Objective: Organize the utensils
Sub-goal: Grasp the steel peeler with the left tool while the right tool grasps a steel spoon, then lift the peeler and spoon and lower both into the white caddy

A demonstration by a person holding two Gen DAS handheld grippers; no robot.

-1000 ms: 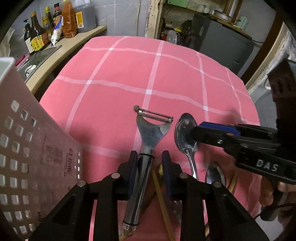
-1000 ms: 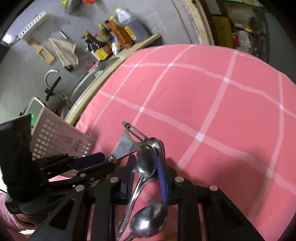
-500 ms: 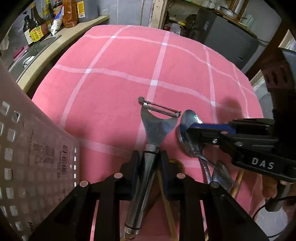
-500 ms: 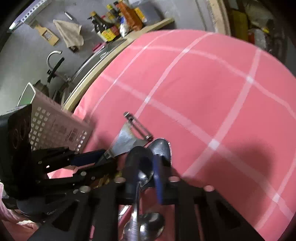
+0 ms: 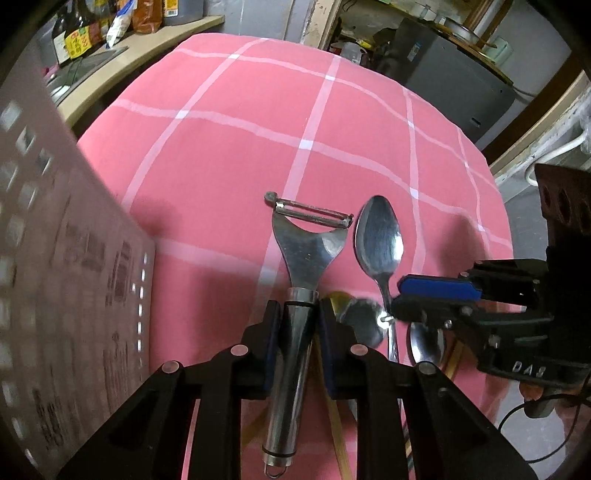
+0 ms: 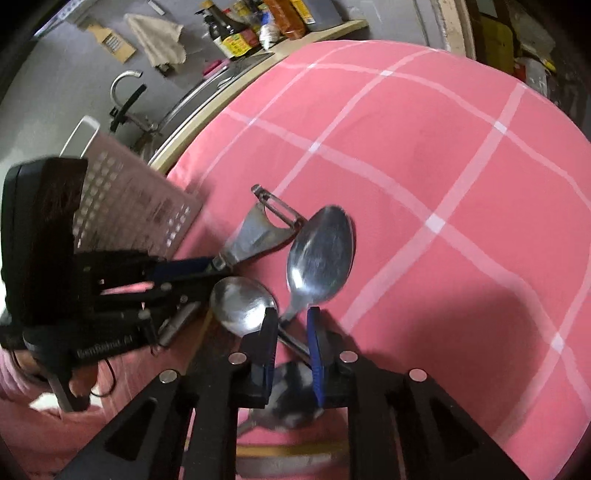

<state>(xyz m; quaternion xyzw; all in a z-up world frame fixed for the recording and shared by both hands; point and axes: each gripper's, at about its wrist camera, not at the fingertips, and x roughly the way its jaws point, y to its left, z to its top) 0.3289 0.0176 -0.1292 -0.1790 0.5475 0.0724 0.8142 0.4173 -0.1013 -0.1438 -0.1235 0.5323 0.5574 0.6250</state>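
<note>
A steel Y-peeler (image 5: 306, 251) lies on the pink checked tablecloth (image 5: 240, 147), and my left gripper (image 5: 300, 314) is shut on the top of its handle. To its right lies a large spoon (image 5: 378, 236), bowl pointing away. My right gripper (image 6: 291, 325) straddles that spoon's (image 6: 321, 254) thin neck. Its jaws are opening, with a gap on both sides of the neck. The right gripper (image 5: 397, 302) reaches in from the right in the left wrist view. In the right wrist view the left gripper (image 6: 207, 266) holds the peeler (image 6: 258, 232).
A second spoon (image 6: 243, 306) lies by my right gripper's left finger, and a third (image 5: 424, 343) lies nearer me. Wooden chopsticks (image 5: 340, 443) lie under the fingers. A perforated white basket (image 5: 74, 295) stands at the left. Bottles (image 6: 240, 33) line the counter beyond.
My left gripper's pads have closed onto the peeler's handle. My right gripper slid back from the spoon's bowl to its neck, pinched narrow, then widened again. Both views have tilted a little.
</note>
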